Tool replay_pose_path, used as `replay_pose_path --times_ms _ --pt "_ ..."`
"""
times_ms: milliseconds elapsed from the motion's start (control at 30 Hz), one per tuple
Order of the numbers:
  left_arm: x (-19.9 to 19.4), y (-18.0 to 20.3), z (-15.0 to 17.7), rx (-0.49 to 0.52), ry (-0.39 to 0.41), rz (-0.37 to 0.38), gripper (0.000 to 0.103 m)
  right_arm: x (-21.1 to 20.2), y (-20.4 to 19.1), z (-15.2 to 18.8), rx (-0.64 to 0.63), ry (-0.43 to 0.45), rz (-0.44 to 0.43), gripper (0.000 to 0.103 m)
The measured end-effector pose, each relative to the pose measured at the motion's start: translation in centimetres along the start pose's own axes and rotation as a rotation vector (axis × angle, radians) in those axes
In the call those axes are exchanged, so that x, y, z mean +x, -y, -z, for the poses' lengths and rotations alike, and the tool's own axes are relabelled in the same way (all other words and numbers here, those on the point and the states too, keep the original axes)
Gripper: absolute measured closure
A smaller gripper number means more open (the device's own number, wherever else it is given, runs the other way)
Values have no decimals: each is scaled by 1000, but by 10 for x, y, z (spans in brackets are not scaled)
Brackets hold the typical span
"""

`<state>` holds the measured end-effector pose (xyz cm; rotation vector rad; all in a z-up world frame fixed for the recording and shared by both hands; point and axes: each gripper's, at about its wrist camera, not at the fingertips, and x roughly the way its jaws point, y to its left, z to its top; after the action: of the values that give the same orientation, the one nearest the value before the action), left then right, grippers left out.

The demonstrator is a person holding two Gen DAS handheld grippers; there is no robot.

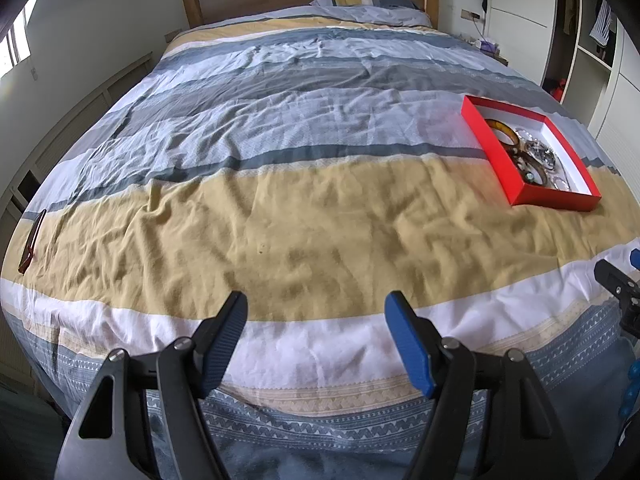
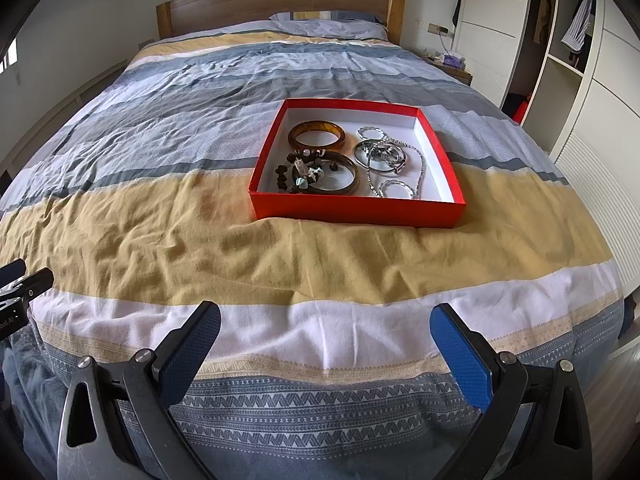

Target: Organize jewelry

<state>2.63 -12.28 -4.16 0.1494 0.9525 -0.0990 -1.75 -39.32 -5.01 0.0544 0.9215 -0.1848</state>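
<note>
Bed fills both views; striped duvet in blue, grey, white and mustard, wooden headboard at far end. Wardrobe along the right wall, doors partly open.

Red box, white inside, sits on the mustard stripe, right of centre in the left wrist view, centred in the right wrist view. Jewelry all inside it: amber bangle at back left, darker bangle in front, dark bead bracelet overlapping it. Silver bangles and chain tangled on the right side.

Dark flat object at the bed's left edge; cannot tell what.

Left hand-held gripper: jaws wide, empty, over the near edge. Right hand-held gripper: wide, empty, well short of the box.
</note>
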Motion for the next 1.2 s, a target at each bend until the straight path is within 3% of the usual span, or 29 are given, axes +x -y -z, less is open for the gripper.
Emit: replay_pose_path --times_ms 1200 --pt "-6 -4 3 0 8 -1 33 -7 2 4 7 14 4 1"
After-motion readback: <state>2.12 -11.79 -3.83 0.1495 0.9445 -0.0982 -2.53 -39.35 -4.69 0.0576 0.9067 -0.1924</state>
